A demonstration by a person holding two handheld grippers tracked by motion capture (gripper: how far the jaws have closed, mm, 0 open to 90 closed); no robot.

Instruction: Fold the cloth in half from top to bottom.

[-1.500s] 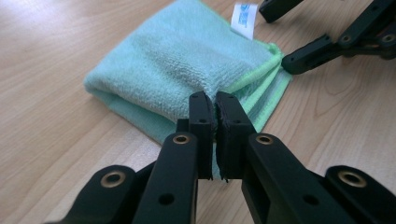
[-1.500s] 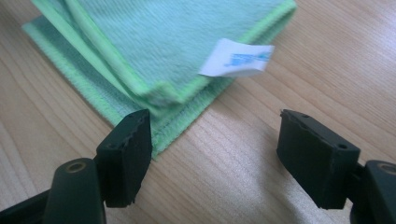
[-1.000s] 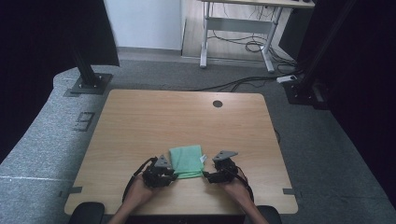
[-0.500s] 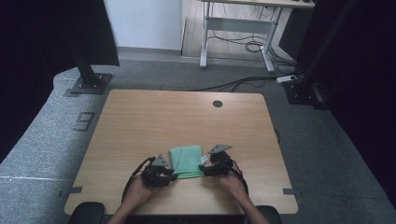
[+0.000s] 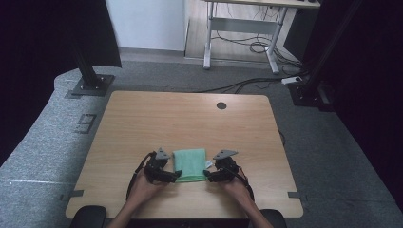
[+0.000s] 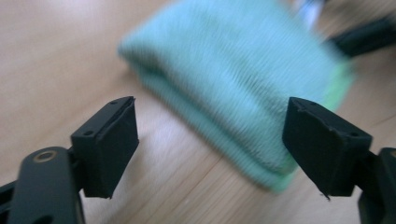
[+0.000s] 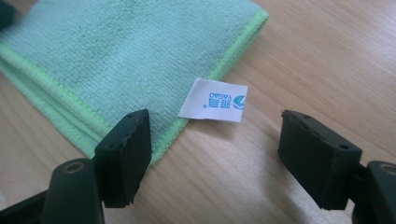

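High view: each hand-held gripper, left point(image 5: 177, 175) and right point(image 5: 207, 178), gapes empty beside the folded green cloth point(image 5: 190, 164); table point(image 5: 190, 118) otherwise bare.

Pale wooden surface point(image 5: 190, 118) carrying one folded green cloth point(image 5: 189, 164).

The cloth lies flat near the surface's near edge, roughly midway along it and well apart from the round cable hole point(image 5: 221, 105) at the far edge. It is folded into a small rectangle with brighter green stitched borders, and a white label point(image 7: 214, 100) juts from one side onto bare wood. The surface itself stands on grey carpeted floor point(image 5: 57, 142).
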